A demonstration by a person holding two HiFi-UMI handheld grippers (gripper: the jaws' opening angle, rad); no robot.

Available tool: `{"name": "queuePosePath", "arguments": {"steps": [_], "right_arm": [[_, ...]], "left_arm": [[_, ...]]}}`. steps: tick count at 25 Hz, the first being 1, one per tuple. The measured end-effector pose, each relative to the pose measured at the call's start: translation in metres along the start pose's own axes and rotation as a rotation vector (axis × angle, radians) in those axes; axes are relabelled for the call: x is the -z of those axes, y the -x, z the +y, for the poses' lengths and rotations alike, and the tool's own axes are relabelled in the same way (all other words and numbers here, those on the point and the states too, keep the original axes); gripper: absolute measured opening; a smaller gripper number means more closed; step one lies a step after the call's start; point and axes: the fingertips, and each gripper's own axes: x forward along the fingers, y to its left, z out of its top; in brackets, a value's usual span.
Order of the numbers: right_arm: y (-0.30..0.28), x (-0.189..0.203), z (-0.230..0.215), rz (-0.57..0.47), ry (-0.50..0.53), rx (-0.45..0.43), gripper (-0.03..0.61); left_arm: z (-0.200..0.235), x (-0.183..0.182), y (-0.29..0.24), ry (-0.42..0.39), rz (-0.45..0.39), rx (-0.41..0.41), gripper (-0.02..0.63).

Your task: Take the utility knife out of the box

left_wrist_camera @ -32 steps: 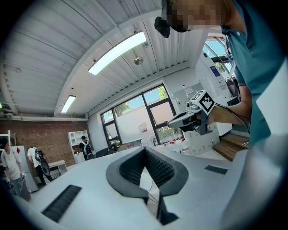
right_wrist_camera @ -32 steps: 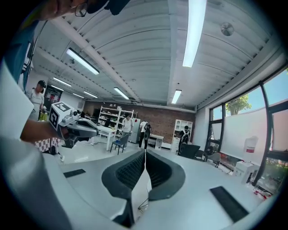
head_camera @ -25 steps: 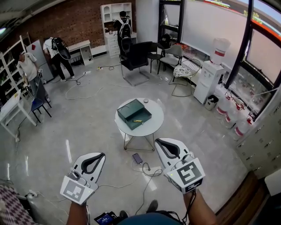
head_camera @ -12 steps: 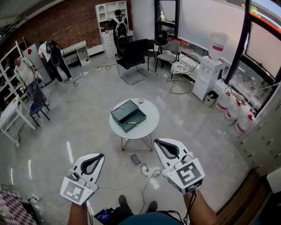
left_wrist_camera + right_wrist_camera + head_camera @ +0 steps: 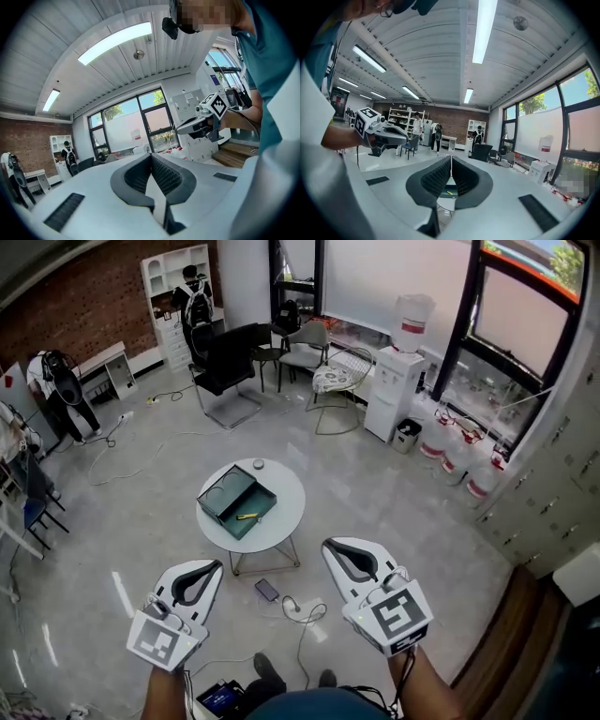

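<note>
An open dark green box (image 5: 234, 500) lies on a small round white table (image 5: 281, 514) out ahead on the floor. A yellow utility knife (image 5: 247, 516) rests inside the box. Both grippers are held up well short of the table, with nothing in them. My left gripper (image 5: 217, 565) is shut, its pads meeting at the tips (image 5: 151, 155). My right gripper (image 5: 327, 545) is shut too (image 5: 451, 158). In the right gripper view the box (image 5: 449, 191) shows just beyond the closed jaws. Each gripper sees the other: right gripper (image 5: 206, 123), left gripper (image 5: 377, 130).
A phone (image 5: 267, 590) and loose cables (image 5: 302, 607) lie on the floor between me and the table. Behind the table stand a black office chair (image 5: 225, 367), other chairs, a water dispenser (image 5: 394, 390) and water bottles (image 5: 455, 457). People stand at the back wall.
The table with the box has slid leftwards in the head view as the person moved and turned. Both grippers keep their places in the picture and stay shut.
</note>
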Motion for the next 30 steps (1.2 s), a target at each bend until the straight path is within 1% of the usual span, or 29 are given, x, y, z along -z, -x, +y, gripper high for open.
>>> {"name": "queuePosePath", "arguments": {"steps": [3,7,14,18,21,25,30], "right_arm": [[-0.021,-0.007,0.004,0.008,0.000,0.047,0.038],[-0.050,-0.011,0.008,0.024,-0.009,0.095,0.038],[-0.101,-0.018,0.026,0.046,-0.006,0.150,0.038],[-0.119,-0.022,0.029,0.049,0.021,0.184,0.038],[-0.128,-0.028,0.033,0.069,0.000,0.215,0.038],[-0.144,-0.035,0.032,0.076,0.021,0.220,0.038],[-0.186,-0.039,0.023,0.076,0.033,0.183,0.038]], "left_arm": [[0.027,0.003,-0.004,-0.002,-0.025,0.045,0.018],[0.062,0.017,-0.008,0.002,-0.038,0.090,0.018],[0.119,0.042,-0.004,0.017,-0.048,0.143,0.018],[0.145,0.052,-0.007,0.027,-0.067,0.166,0.018],[0.160,0.053,-0.007,0.027,-0.084,0.183,0.018],[0.179,0.052,-0.007,0.036,-0.096,0.186,0.018],[0.214,0.066,-0.013,0.051,-0.086,0.142,0.018]]}}
